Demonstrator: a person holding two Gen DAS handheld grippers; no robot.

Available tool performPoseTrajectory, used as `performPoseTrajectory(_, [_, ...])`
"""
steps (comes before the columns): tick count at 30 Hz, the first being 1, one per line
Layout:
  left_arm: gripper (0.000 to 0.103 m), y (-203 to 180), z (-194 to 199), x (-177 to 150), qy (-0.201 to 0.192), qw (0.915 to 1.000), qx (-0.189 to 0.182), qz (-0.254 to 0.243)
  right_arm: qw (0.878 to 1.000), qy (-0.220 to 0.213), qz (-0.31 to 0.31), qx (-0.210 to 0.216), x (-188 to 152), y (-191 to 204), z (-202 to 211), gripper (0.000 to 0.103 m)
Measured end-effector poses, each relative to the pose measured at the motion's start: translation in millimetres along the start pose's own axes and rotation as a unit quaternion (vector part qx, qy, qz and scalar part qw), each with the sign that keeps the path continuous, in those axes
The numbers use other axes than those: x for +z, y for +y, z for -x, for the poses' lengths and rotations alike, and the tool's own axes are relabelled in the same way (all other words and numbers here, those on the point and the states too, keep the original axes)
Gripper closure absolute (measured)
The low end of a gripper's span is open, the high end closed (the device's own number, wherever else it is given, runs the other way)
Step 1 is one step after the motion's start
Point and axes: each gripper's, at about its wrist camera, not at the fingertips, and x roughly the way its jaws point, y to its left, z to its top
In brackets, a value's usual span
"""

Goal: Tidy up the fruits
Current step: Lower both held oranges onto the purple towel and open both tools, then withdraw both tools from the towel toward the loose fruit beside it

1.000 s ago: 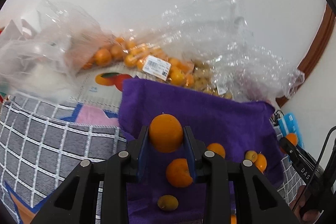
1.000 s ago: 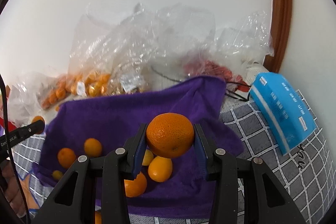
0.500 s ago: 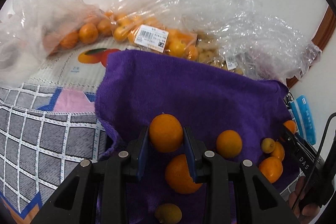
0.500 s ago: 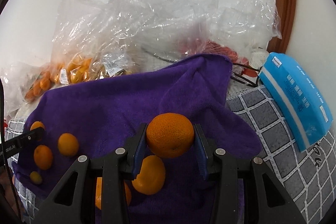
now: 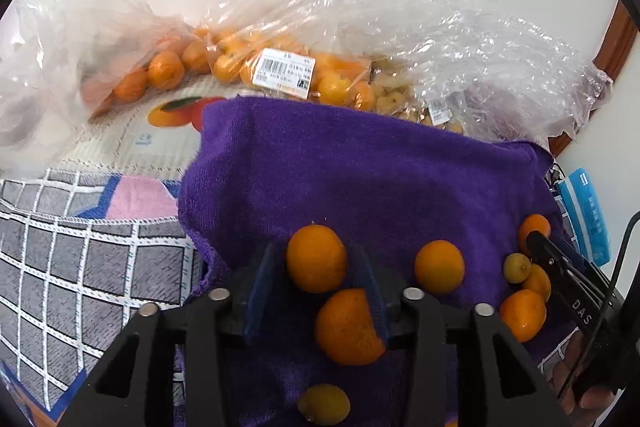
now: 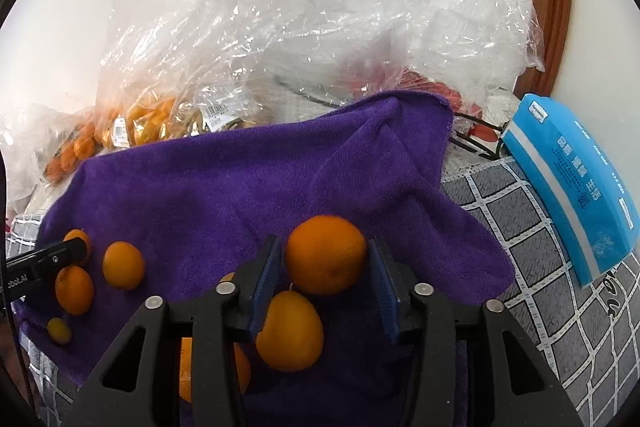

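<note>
Both oranges are carried over the purple towel [image 5: 360,179]. Left gripper [image 5: 318,261] is clamped on an orange [image 5: 316,257]; right gripper [image 6: 326,261] is clamped on a larger orange [image 6: 326,259]. Each is best lowered onto bare towel, clear of loose fruit, before release.

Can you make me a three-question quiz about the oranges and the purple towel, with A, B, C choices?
1. Where do the loose oranges lie?
A. on the purple towel
B. inside the blue pack
C. on the white wall

2. What colour is the pack beside the towel?
A. red
B. blue
C. green

3. What is the right gripper doing?
A. hanging open with nothing in it
B. gripping the towel
C. holding an orange

Answers:
1 A, since the loose fruit rests on the purple cloth in both views.
2 B, since the pack at the towel's right edge is bright blue.
3 C, since its two fingers press on either side of an orange; the left gripper holds its own orange likewise.
</note>
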Motion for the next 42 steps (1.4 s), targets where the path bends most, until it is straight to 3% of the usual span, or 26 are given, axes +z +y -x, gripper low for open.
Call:
performPoseTrajectory(3, [0.049, 0, 11, 1, -0.017, 0.9998, 0.005, -0.001, 1.000, -0.009, 0.002, 0.003, 0, 1, 7, 0.045])
performPoseTrajectory(15, [0.046, 11, 55, -13, -0.043, 0.9990, 0.003, 0.011, 0.999, -0.042, -0.017, 0.024, 2, 4, 61, 0.043])
performPoseTrajectory(22, [0.045, 18, 80, -39, -0.049, 0.9985, -0.004, 0.021, 0.999, -0.035, 0.012, 0.011, -28, 16, 90, 0.042])
performPoseTrajectory(34, [0.045, 41, 106, -100, -0.060, 0.9969, 0.040, 0.033, 0.999, -0.025, 0.037, -0.014, -86, 30, 120, 0.041])
performPoseTrajectory(42, [0.046, 58, 100, -136, -0.029, 0.9980, 0.036, 0.044, 0.999, -0.032, 0.036, -0.014, -106, 34, 132, 0.041])
